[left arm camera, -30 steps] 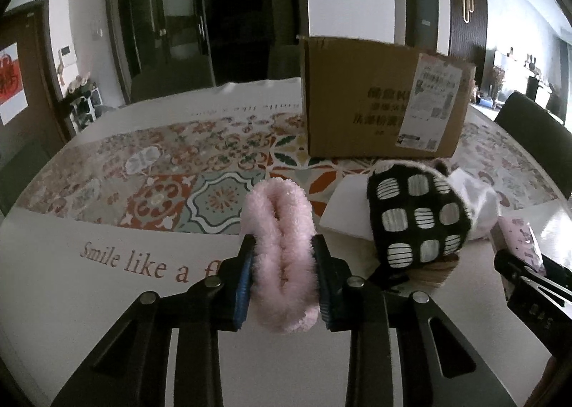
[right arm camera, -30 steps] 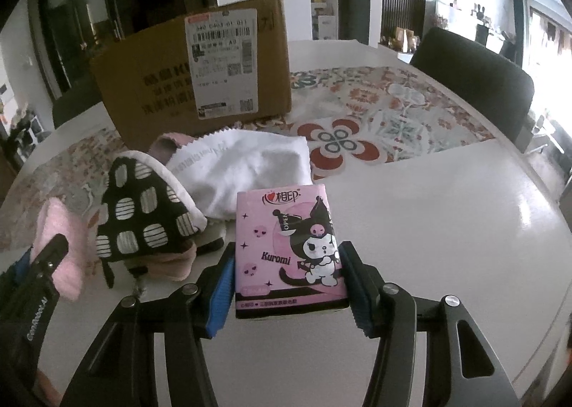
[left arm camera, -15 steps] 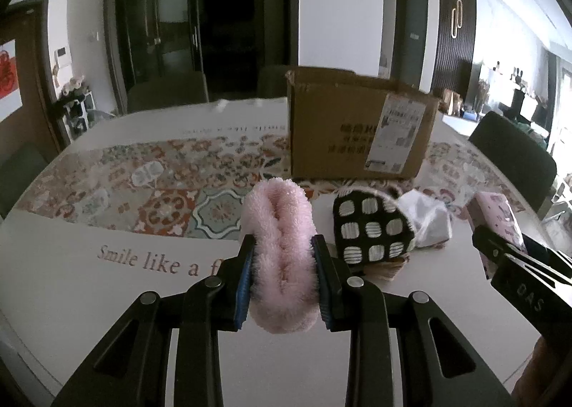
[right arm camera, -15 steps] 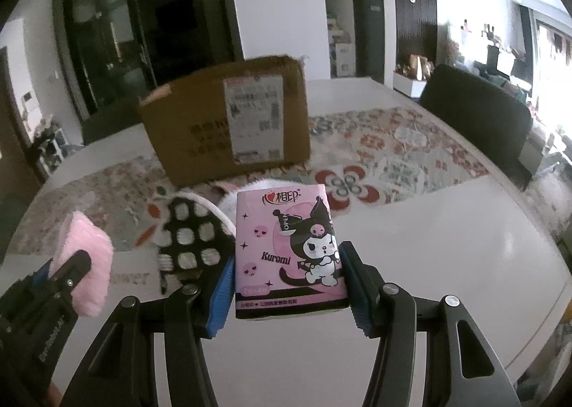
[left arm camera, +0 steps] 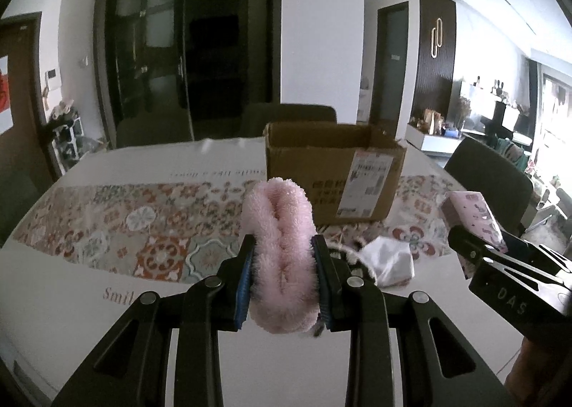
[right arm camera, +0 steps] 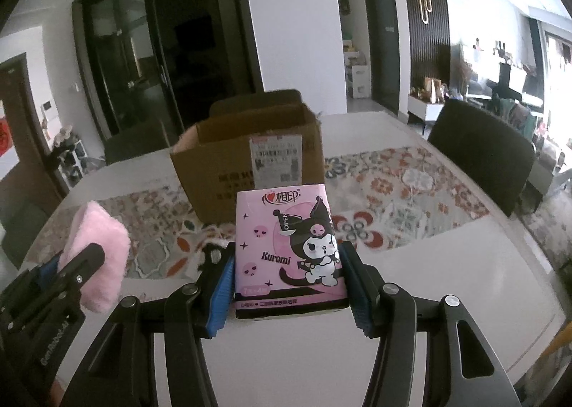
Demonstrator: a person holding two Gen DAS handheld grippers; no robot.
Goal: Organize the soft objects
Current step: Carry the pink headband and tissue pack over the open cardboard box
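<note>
My left gripper (left arm camera: pixel 284 282) is shut on a fluffy pink soft item (left arm camera: pixel 280 246) and holds it high above the table. My right gripper (right arm camera: pixel 289 285) is shut on a pink Kuromi tissue pack (right arm camera: pixel 287 246), also raised; the pack shows in the left wrist view (left arm camera: pixel 472 214) too. The pink item shows at the left of the right wrist view (right arm camera: pixel 98 256). An open cardboard box (left arm camera: pixel 332 167) stands ahead on the patterned runner, its top open (right arm camera: pixel 250 128). A white cloth (left arm camera: pixel 388 260) lies on the table in front of the box.
The table (left arm camera: pixel 89 307) is white with a patterned runner (left arm camera: pixel 143 224) across its middle. Dark chairs stand behind the box (left arm camera: pixel 286 117) and at the right (right arm camera: pixel 482 156). A black spotted pouch is mostly hidden behind my right gripper.
Both grippers have risen well above the table with their items. The box's open top has come into sight and the pile of soft things has dropped low in view.
</note>
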